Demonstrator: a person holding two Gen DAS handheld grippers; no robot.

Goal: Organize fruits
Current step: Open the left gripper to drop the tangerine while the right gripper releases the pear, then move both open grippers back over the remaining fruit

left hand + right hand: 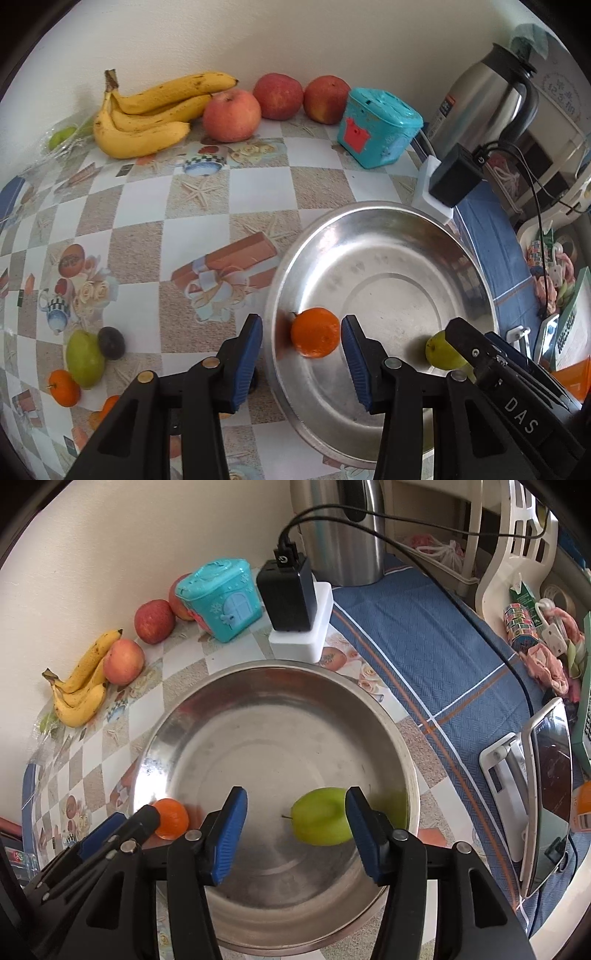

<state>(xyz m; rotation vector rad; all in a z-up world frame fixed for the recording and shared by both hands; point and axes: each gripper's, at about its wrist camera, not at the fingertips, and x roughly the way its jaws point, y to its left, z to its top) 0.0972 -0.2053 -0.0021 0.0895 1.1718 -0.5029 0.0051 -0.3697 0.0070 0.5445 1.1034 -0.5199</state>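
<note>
A steel bowl (388, 236) stands on the patterned table; it also shows in the right wrist view (280, 672). An orange (315, 333) lies in its left side, between the fingers of my open left gripper (301, 365), untouched. A green apple (322, 816) lies in the bowl's right side; my open right gripper (295, 836) hovers over it, right pad close to it. The apple shows partly in the left wrist view (439, 350), the orange in the right wrist view (170, 819). Bananas (147, 114) and three red apples (231, 116) lie by the wall.
A green fruit (85, 359), a dark fruit (110, 342) and small oranges (63, 387) lie at the table's left. A teal toy box (376, 127), a black charger on a white block (295, 602) and a steel kettle (480, 96) stand behind the bowl. A phone stand (535, 797) is right.
</note>
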